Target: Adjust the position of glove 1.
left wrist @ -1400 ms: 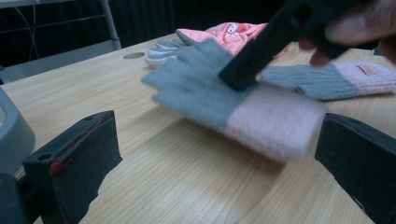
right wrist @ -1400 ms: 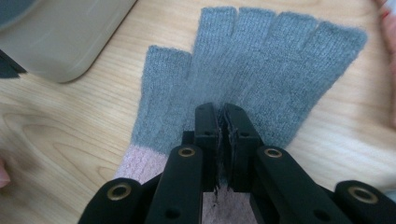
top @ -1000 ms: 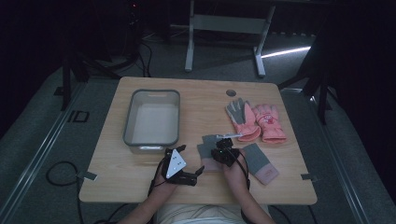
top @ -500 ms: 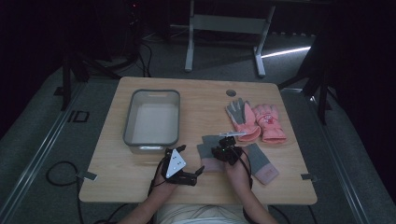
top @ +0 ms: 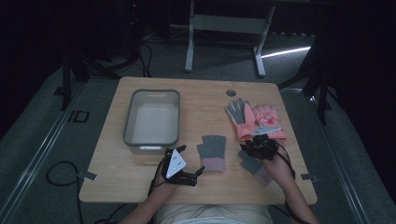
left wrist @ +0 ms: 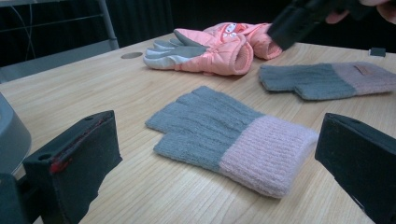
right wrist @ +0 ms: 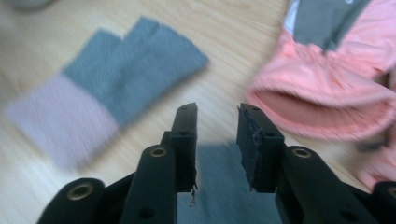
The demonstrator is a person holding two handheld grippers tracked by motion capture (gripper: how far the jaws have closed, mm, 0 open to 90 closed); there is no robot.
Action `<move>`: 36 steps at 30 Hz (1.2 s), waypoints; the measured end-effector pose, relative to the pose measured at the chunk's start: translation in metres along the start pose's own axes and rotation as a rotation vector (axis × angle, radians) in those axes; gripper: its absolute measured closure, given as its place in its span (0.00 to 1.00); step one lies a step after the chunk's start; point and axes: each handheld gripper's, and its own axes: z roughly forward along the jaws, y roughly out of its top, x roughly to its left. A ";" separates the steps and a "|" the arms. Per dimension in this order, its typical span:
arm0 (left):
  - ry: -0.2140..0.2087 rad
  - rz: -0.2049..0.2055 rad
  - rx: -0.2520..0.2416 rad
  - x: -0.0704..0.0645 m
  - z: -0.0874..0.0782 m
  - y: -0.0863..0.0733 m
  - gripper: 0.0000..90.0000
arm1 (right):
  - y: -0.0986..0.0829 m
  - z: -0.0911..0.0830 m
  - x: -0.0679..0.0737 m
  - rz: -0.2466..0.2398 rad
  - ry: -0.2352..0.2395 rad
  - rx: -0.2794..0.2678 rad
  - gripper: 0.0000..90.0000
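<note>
Altogether: four gloves, one bin, two grippers, listed from left to right.
Bin: one grey rectangular plastic bin [top: 152, 117], left of centre on the light wooden table [top: 205, 100].
Left gripper [top: 192, 164]: near edge, jaws spread wide, holding nothing.
Knitted gloves: two. One grey knitted glove with a pink cuff [top: 212, 152] lies flat just beside that gripper; its grey-and-pink twin [top: 254, 165] lies under the right gripper [top: 256, 145], partly hidden.
Right gripper jaws: slightly parted, empty.
Padded gloves: two pink padded gloves with grey palms [top: 254, 120], side by side, beyond.

grey bin [top: 152, 117], wooden table [top: 201, 100], pink gloves [top: 254, 119]
</note>
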 end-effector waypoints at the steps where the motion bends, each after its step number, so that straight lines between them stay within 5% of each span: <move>1: 0.001 0.002 0.000 0.000 0.000 0.000 0.00 | -0.006 -0.002 -0.005 -0.011 0.008 0.015 0.73; 7: 0.010 -0.003 0.000 0.000 0.000 0.000 0.00 | -0.041 -0.008 -0.026 -0.011 0.004 0.084 0.70; 12: 0.016 0.008 0.002 -0.002 0.000 0.000 0.00 | -0.055 -0.007 -0.030 0.000 0.035 0.113 0.68; 20: 0.014 -0.001 0.002 -0.001 0.000 0.000 0.00 | -0.058 0.003 -0.030 -0.045 0.045 0.161 0.67; 26: 0.014 0.002 0.002 -0.001 0.000 0.000 0.00 | -0.058 0.004 -0.026 -0.047 0.040 0.163 0.81; 36: 0.013 -0.003 0.002 0.000 0.000 0.000 0.00 | -0.052 -0.005 -0.016 0.017 -0.012 0.130 0.94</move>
